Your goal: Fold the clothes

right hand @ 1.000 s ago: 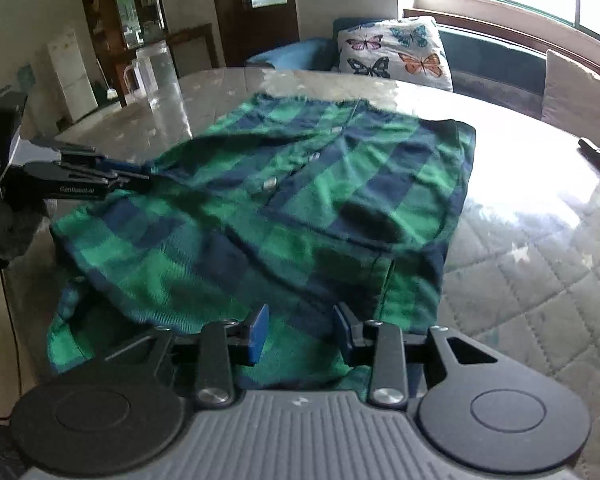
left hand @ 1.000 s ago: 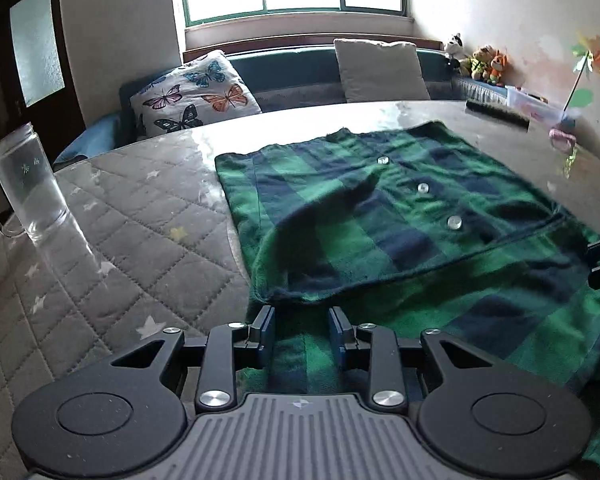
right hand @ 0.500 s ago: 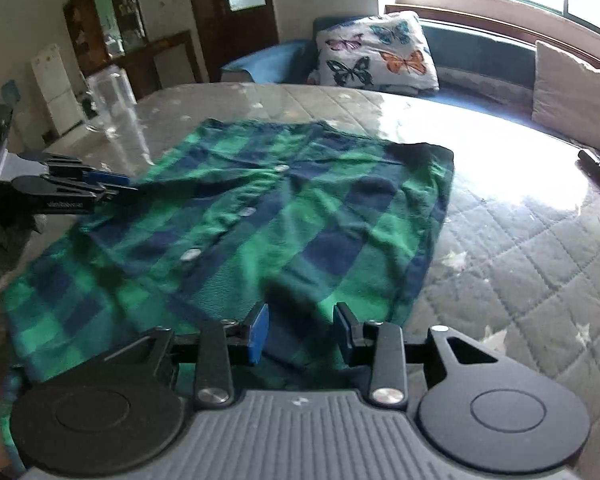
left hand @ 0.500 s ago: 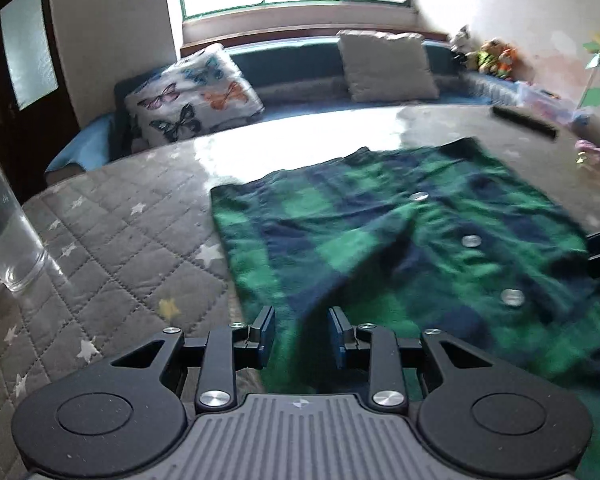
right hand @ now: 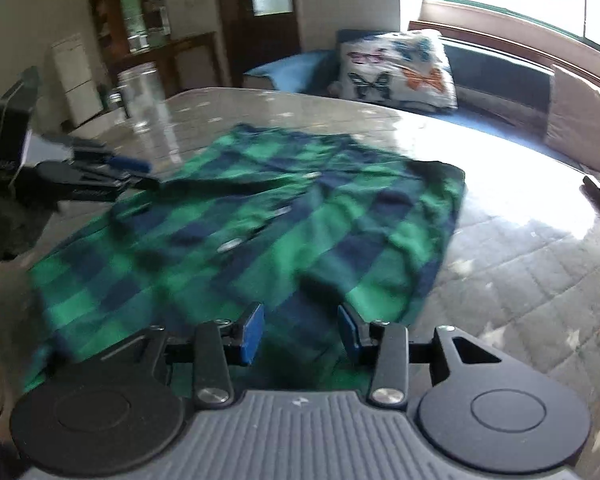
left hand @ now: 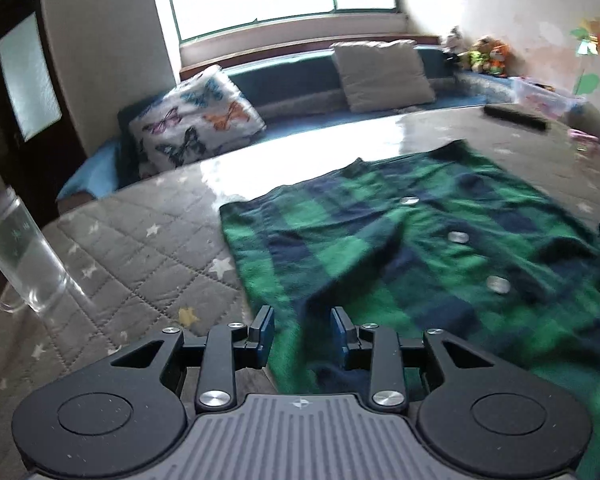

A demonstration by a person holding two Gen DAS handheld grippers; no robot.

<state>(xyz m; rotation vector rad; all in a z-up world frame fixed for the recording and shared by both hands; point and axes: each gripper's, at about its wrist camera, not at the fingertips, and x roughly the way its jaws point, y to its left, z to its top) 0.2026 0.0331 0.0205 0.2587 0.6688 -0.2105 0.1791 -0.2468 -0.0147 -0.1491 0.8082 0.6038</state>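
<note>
A green and navy plaid shirt [left hand: 440,264] with silver snap buttons lies spread on the quilted table; it also shows in the right wrist view [right hand: 284,224]. My left gripper [left hand: 302,326] is open, low over the shirt's near left edge, with cloth between and below the fingers. My right gripper [right hand: 300,330] is open over the shirt's near right edge, nothing clamped. The left gripper also shows in the right wrist view [right hand: 140,174], at the shirt's far left side. The frames are motion-blurred.
A clear glass mug [left hand: 18,256] stands on the table at the left, also seen in the right wrist view [right hand: 146,96]. A black remote [left hand: 514,117] lies at the far right. A bench with a butterfly pillow [left hand: 192,124] runs behind the table.
The folded-over lower half of the shirt has been laid flat over the upper part. Both grippers have moved forward and opened wider, letting go of the cloth.
</note>
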